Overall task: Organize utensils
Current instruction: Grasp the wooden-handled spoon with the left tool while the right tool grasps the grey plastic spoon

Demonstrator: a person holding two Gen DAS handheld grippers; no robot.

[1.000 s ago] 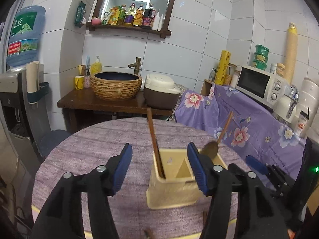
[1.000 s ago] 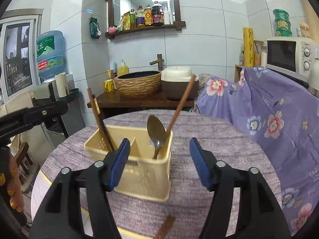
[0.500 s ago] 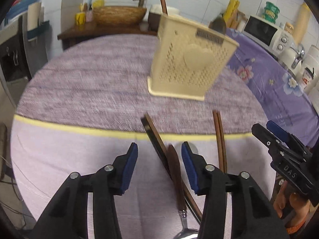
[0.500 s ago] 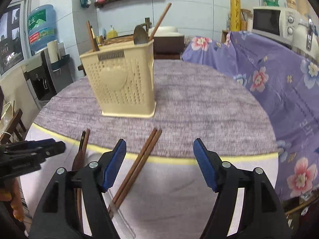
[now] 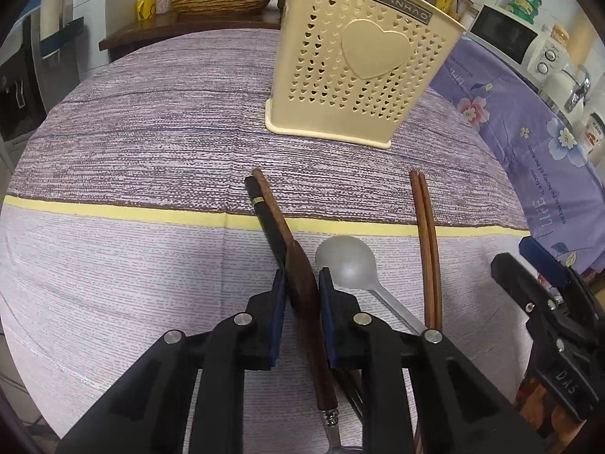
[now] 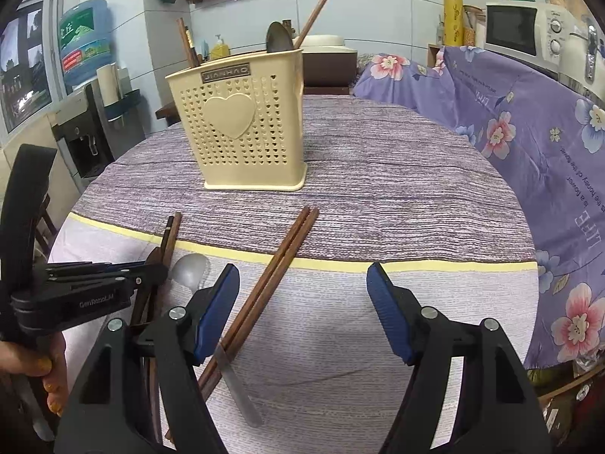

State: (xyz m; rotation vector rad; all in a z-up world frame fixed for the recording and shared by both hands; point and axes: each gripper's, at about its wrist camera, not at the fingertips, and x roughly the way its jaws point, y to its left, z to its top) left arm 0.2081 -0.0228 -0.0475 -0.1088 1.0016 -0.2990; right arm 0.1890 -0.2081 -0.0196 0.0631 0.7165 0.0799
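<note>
On a round bench (image 5: 113, 272) draped in a striped purple cloth, the left gripper (image 5: 300, 283) has just been closing around a wooden-handled utensil (image 5: 302, 283) — its blue pads now sit tight against both sides of the dark brown handle, which lies on the cloth. Just left of that handle lies one black chopstick (image 5: 261, 212) with a gold band, touching it; just right lies one grey spoon (image 5: 344, 261), bowl up. Farther right, one pair of brown chopsticks (image 5: 425, 234) lies side by side.

The right gripper (image 6: 302, 302) stands wide apart and holds nothing; the brown chopsticks (image 6: 280, 265) pass under its left pad, and the grey spoon's handle (image 6: 238, 389) shows below it.

One cream utensil holder (image 5: 359, 60), perforated with small hearts and bearing one large raised heart, stands upright farther back on the cloth, well apart from the loose pieces. The right wrist view alone shows its contents clearly — a dark spoon bowl (image 6: 279, 39), a long brown stick (image 6: 314, 15) leaning right, and dark chopsticks (image 6: 187, 43) at the left end. That view also catches the left gripper (image 6: 151, 276) from the side and a hand (image 6: 30, 363) on its grip.
</note>
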